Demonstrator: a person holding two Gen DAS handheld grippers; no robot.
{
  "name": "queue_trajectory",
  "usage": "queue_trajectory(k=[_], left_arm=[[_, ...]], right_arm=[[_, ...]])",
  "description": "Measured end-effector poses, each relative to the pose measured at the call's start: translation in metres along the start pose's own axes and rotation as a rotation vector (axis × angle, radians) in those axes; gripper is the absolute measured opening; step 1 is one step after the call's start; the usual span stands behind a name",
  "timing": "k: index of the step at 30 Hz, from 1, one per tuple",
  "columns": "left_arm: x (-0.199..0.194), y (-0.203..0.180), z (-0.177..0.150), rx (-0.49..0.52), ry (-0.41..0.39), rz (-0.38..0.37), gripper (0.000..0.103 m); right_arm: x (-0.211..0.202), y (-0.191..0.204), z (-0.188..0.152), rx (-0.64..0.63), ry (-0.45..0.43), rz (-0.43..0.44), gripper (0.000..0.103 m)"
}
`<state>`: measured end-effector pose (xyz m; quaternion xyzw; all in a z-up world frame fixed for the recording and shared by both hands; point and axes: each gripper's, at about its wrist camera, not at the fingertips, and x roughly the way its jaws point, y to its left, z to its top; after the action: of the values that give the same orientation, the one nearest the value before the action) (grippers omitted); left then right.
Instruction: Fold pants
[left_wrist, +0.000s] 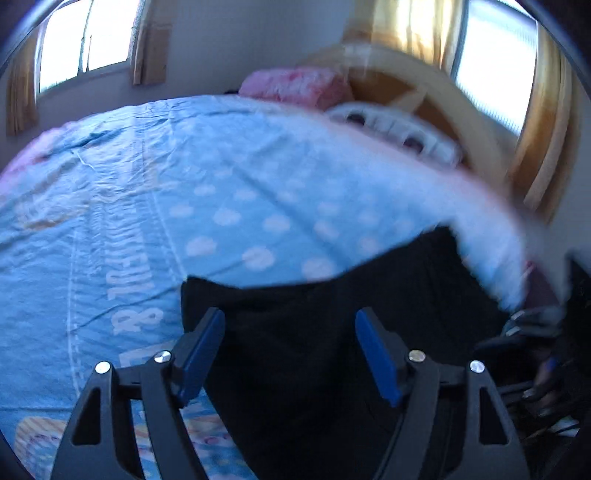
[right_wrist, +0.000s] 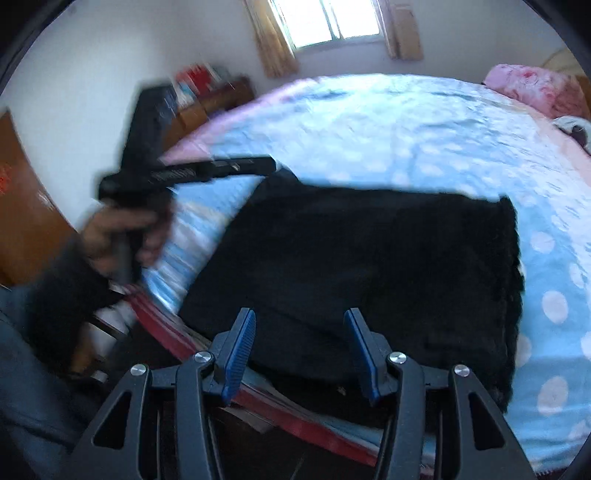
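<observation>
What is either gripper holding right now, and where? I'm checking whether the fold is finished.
Nothing. The left gripper and right gripper both stand open above the black pants, pads apart.

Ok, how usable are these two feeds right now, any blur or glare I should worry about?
Left wrist view: the bed's far right edge is smeared by motion, the windows are blown out, and the black pants show no detail. Right wrist view: the left gripper and the hand holding it are blurred, the pants read as a flat dark patch, and the fisheye bends the bed.
</observation>
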<state>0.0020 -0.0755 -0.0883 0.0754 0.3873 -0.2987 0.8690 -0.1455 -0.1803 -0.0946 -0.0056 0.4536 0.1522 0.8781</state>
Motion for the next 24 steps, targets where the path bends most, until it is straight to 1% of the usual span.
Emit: queue_trajectory(k=[1, 2, 3, 4, 6, 7, 9, 10, 13, 15, 16, 18, 19, 21, 23, 24], left_arm=[[0.008, -0.006, -0.001, 0.046, 0.009, 0.074, 0.077], [0.016, -0.008, 0.000, 0.085, 0.007, 0.115, 0.078], [0.021, -0.008, 0.003, 0.105, 0.010, 0.143, 0.078], [0.025, -0.006, 0.009, 0.111, 0.007, 0.187, 0.081], [0.032, -0.001, 0.020, 0.110, 0.013, 0.237, 0.090], [0.033, 0.003, 0.022, 0.092, 0.014, 0.235, 0.089], [0.027, 0.013, 0.026, 0.026, 0.003, 0.178, 0.089], [0.020, 0.018, 0.026, 0.005, -0.011, 0.164, 0.089], [0.011, 0.027, 0.020, 0.016, -0.020, 0.229, 0.089], [0.018, 0.035, 0.015, 0.019, 0.007, 0.270, 0.090], [0.025, 0.042, 0.012, 0.000, 0.024, 0.255, 0.091], [0.036, 0.054, 0.011, -0.057, 0.042, 0.212, 0.094], [0.038, 0.056, 0.010, -0.079, 0.041, 0.203, 0.094], [0.038, 0.056, 0.010, -0.113, 0.042, 0.185, 0.094], [0.029, 0.053, 0.010, -0.126, 0.033, 0.191, 0.093], [0.023, 0.050, 0.009, -0.125, 0.021, 0.194, 0.093]], right_arm=[[0.006, -0.004, -0.004, 0.007, 0.021, -0.019, 0.052], [0.009, -0.010, -0.007, 0.024, 0.036, -0.040, 0.052], [0.012, -0.016, -0.010, 0.051, 0.042, -0.034, 0.052], [0.012, -0.021, -0.011, 0.079, 0.031, -0.010, 0.052], [0.010, -0.021, -0.011, 0.084, 0.026, -0.008, 0.052], [0.011, -0.019, -0.011, 0.071, 0.029, -0.017, 0.052], [0.014, -0.014, -0.012, 0.039, 0.035, -0.043, 0.052], [0.013, -0.012, -0.012, 0.033, 0.032, -0.045, 0.052], [-0.001, -0.011, -0.012, 0.041, -0.018, -0.017, 0.052], [-0.015, -0.015, -0.014, 0.060, -0.071, 0.035, 0.052], [-0.015, -0.021, -0.016, 0.078, -0.062, 0.054, 0.052], [-0.003, -0.038, -0.021, 0.126, -0.013, 0.052, 0.052], [0.001, -0.046, -0.026, 0.159, 0.001, 0.078, 0.052], [-0.002, -0.052, -0.030, 0.203, -0.016, 0.119, 0.052], [-0.014, -0.051, -0.028, 0.221, -0.032, 0.123, 0.052], [-0.024, -0.047, -0.032, 0.211, -0.056, 0.111, 0.052]])
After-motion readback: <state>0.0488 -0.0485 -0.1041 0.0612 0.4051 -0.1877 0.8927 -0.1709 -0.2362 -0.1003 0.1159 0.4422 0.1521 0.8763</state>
